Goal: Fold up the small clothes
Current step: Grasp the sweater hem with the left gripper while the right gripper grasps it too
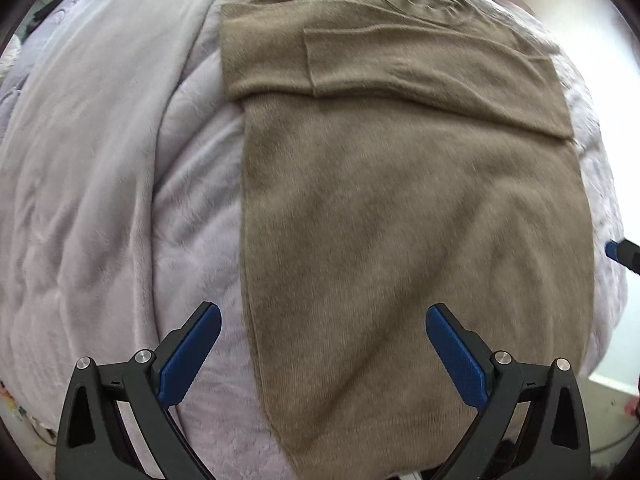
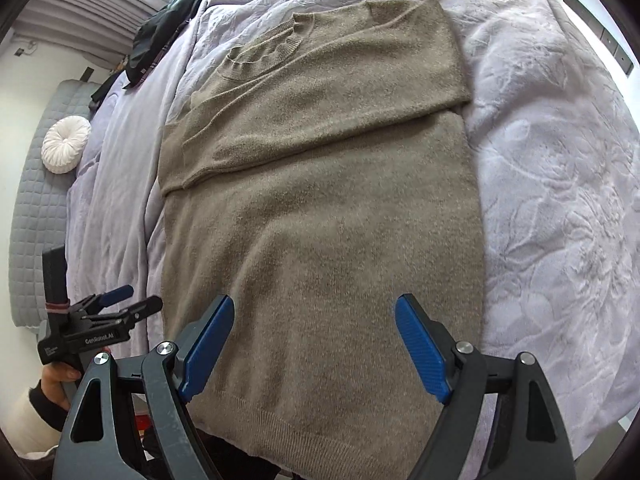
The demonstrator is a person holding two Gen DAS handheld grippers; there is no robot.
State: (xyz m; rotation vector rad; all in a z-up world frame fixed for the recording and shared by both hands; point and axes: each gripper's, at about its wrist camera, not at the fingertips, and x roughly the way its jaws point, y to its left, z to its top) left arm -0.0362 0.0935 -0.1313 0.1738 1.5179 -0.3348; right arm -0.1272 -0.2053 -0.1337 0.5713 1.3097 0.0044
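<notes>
A tan knit sweater lies flat on a pale lilac bedspread, both sleeves folded across its chest, hem nearest me. In the right wrist view the sweater shows its ribbed collar at the far end. My left gripper is open and empty, hovering over the sweater's lower left edge. My right gripper is open and empty, above the hem area. The left gripper also shows in the right wrist view, beside the sweater's left edge. A blue fingertip of the right gripper shows at the left view's right edge.
A round white cushion rests on a grey quilted headboard at left. Dark clothes lie at the bed's far left. The bed edge drops to the floor at lower right.
</notes>
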